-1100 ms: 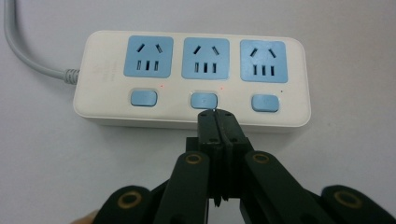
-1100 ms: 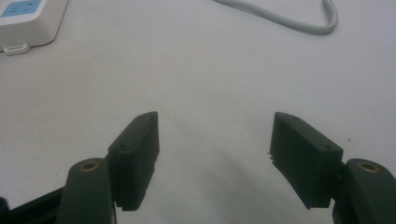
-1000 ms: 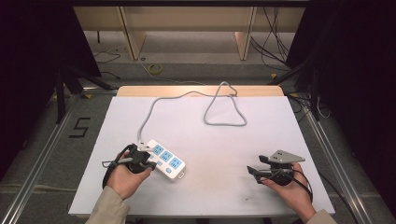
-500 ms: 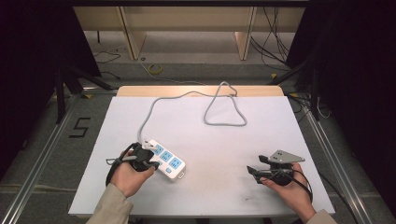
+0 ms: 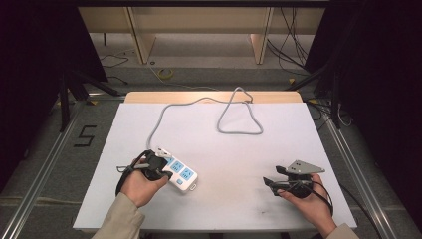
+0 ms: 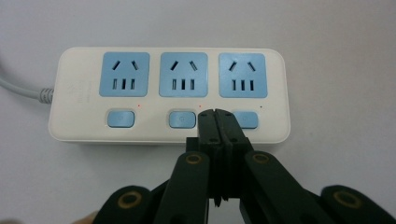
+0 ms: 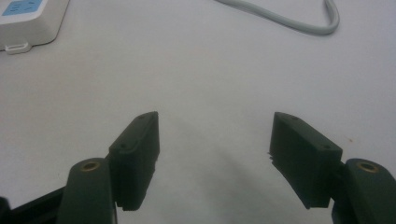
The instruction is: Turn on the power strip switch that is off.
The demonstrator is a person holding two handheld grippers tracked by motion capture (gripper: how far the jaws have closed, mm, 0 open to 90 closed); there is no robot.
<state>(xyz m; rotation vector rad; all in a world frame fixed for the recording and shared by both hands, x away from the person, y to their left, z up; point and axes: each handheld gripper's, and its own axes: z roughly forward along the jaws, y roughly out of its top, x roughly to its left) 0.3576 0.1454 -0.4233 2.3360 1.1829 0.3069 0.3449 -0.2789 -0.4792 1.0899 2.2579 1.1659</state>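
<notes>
A lab recording bay: white table (image 5: 298,129), black curtains (image 5: 35,59), aluminium rails (image 5: 45,154), floor cables (image 5: 293,42).

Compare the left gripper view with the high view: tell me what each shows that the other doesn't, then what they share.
Left gripper view alone: the power strip's three blue switch buttons with tiny red lights, and the shut left tongs' tips between the middle button and the right one. High view alone: the grey cable looping across the table, and the right tongs apart from the strip. Both: the white strip with blue sockets and the left tongs over it.
</notes>
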